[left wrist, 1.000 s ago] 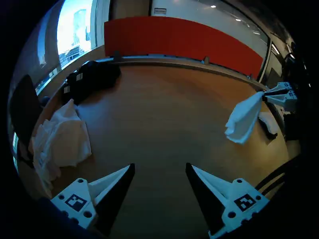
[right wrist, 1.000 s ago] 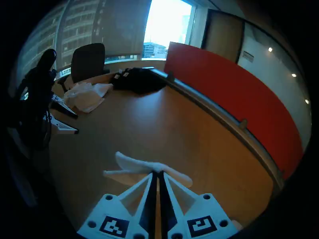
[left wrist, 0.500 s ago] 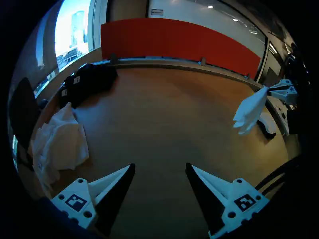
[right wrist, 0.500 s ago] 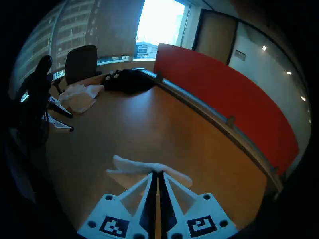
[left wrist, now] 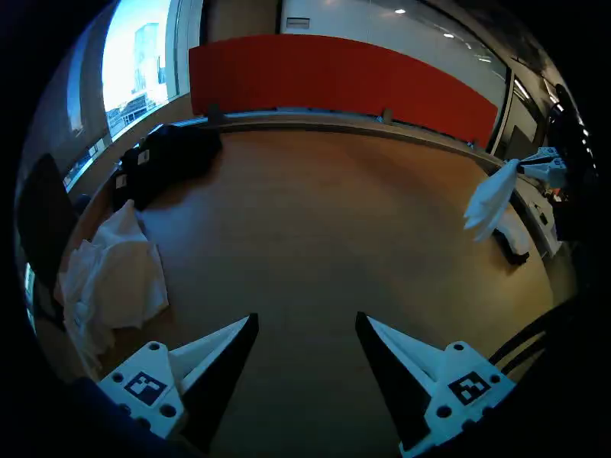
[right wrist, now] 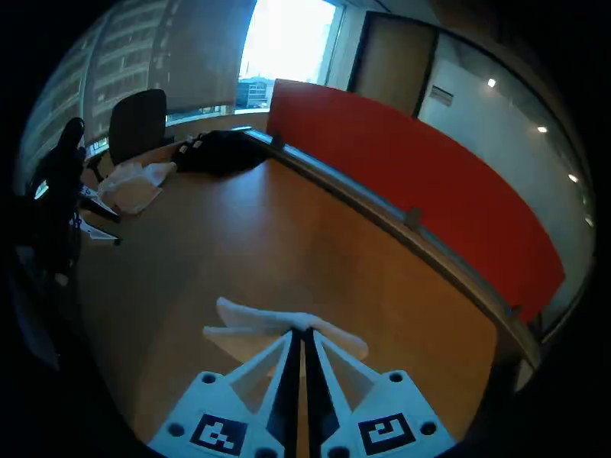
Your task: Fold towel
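right gripper [right wrist: 304, 334]: clamped on towel [right wrist: 263, 319], which hangs over table [right wrist: 252, 229] | left gripper [left wrist: 305, 328]: spread, empty | risk: the thin pinch may slip, dropping towel bunched

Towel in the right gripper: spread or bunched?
Bunched. The towel hangs crumpled from the shut right gripper, clear of the table.

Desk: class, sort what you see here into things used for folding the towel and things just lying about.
In use: towel, pinched in the shut right claw; left claw, open, holding nothing.
Lying about: heap of white cloth; black bag; office chair.
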